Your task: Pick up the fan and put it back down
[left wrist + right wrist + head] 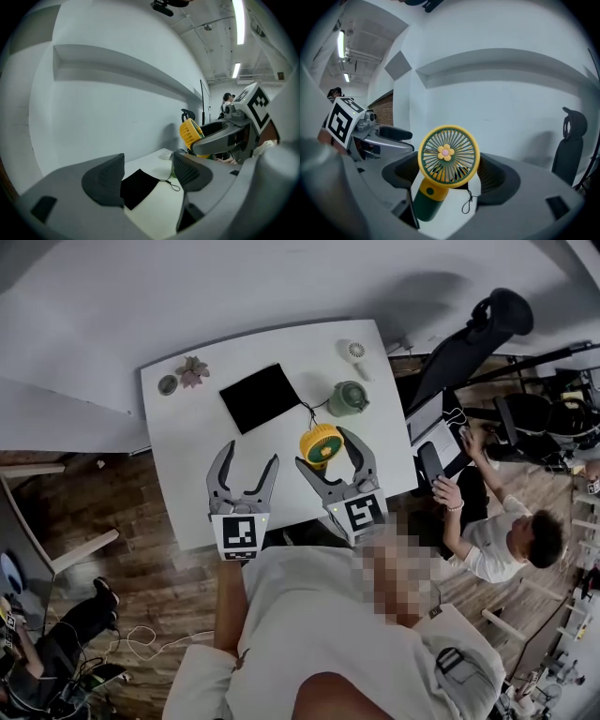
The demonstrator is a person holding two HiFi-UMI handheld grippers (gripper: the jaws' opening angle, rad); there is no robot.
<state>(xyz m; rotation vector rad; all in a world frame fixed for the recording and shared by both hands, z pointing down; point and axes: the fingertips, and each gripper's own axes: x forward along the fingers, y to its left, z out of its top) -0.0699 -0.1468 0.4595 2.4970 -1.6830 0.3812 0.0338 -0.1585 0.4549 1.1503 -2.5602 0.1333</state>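
fan (pixel 448 157) clamped in right gripper (pixel 449 174) — left gripper (pixel 147 177) jaws apart, empty

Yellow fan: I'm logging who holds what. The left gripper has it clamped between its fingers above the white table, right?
No. The yellow fan is clamped between the fingers of the right gripper, not the left, as the right gripper view shows. The left gripper is open with nothing between its fingers. The fan is indeed above the white table.

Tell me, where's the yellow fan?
In the head view the yellow fan is in the right gripper, over the white table, near the green pot.
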